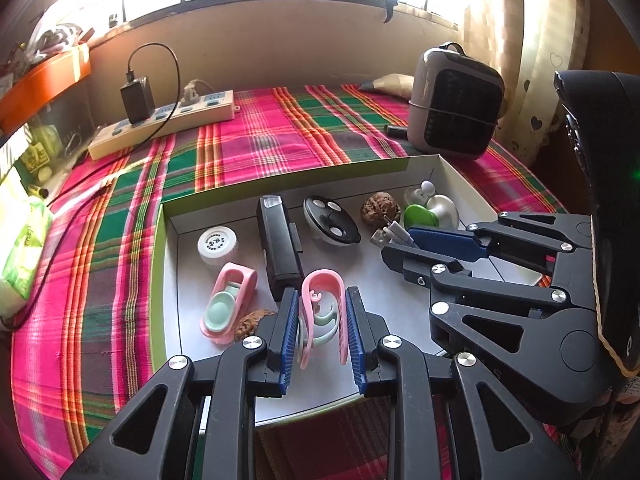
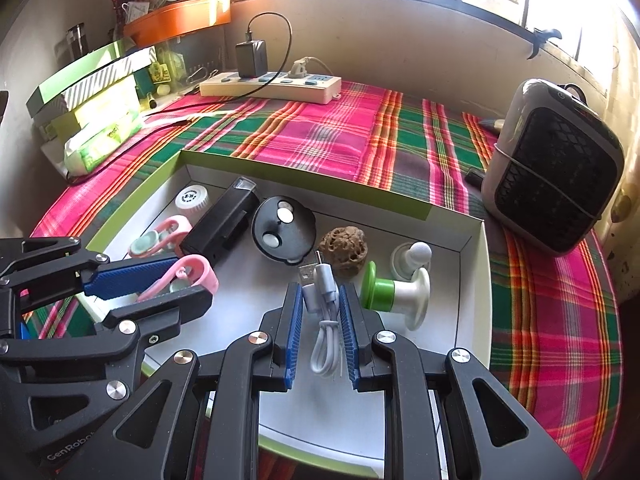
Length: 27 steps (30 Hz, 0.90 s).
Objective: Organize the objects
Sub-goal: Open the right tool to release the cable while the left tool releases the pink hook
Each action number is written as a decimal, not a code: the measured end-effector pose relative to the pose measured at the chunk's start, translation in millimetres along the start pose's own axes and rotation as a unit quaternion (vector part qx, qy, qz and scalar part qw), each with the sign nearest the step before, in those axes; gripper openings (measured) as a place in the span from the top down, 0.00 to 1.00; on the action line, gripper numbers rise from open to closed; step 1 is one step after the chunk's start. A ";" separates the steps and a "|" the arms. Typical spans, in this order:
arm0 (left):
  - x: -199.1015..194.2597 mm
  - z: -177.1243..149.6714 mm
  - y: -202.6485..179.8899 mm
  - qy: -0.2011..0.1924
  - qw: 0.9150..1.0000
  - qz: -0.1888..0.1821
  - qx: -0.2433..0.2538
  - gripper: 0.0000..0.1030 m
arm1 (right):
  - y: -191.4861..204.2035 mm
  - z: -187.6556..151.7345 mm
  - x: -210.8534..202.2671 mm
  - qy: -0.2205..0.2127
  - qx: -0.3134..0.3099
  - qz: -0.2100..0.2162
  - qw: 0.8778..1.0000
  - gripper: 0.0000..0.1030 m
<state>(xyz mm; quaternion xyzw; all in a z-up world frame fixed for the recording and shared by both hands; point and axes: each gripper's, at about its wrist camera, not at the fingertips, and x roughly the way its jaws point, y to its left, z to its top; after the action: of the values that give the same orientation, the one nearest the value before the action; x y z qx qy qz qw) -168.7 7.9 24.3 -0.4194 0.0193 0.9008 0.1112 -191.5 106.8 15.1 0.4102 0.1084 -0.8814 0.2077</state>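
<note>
Pink and green plaid cloth (image 2: 360, 136) covers the table, and a shallow white box (image 2: 476, 264) with a green rim sits on it, already well filled. Inside lie a white cap (image 1: 217, 241), a pink clip (image 1: 228, 300), a black case (image 1: 280, 246), a round black piece (image 1: 330, 220), a walnut (image 1: 380, 208) and a green and white knob (image 2: 394, 292).

The left gripper (image 1: 322, 336) has its blue pads closed against a pink hook (image 1: 322, 300), held low over the near part of the box. The right gripper (image 2: 320, 324) is pinched on a folded white cable (image 2: 325, 316), its plugs pointing toward the walnut.

By the look of it, most things are in; these two pieces remain to be let go.

Free floor is at the near middle of the box. The two grippers hang near each other, and the low walls are close on either side. Beyond the box stand a power strip (image 2: 272, 86) and a grey heater (image 2: 554, 176), well apart.
</note>
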 end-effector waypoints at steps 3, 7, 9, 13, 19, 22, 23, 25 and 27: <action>2.3 0.2 -0.2 0.003 1.000 0.000 0.000 0.79 | -0.4 -0.7 1.4 0.002 -0.001 -0.002 1.000 0.80; 3.7 0.0 -0.3 0.004 1.000 0.001 0.000 0.79 | -1.7 0.1 2.7 0.002 0.002 -0.001 1.000 0.80; 5.8 0.1 0.3 0.007 1.000 0.001 -0.001 0.79 | -2.0 0.1 3.2 0.002 0.002 -0.001 1.000 0.80; 6.7 0.4 -0.2 0.007 1.000 0.001 -0.001 0.79 | -2.8 -0.6 4.8 0.005 0.002 0.000 1.000 0.80; 8.7 1.0 -0.5 0.010 1.000 0.002 -0.001 0.79 | -3.6 -0.4 5.3 0.006 0.006 0.003 1.000 0.80; 8.8 1.0 -0.4 0.010 1.000 0.003 -0.002 0.79 | -4.0 -0.7 5.4 0.007 0.007 0.004 1.000 0.80; 9.0 0.8 -0.5 0.010 1.000 0.004 -0.002 0.79 | -3.9 -0.7 5.3 0.007 0.007 0.003 1.000 0.80; 9.0 0.8 -0.7 0.010 1.000 0.005 -0.001 0.79 | -3.4 -0.4 5.4 0.007 0.006 0.003 1.000 0.80; 9.3 0.9 -0.4 0.011 1.000 0.006 -0.002 0.79 | -3.4 -0.3 5.3 0.006 0.006 0.004 1.000 0.80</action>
<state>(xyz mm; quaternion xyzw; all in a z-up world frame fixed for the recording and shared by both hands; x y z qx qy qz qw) -175.1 10.1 17.9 -0.4290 0.0214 0.8969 0.1050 -195.9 108.5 10.9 0.4176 0.1025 -0.8787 0.2076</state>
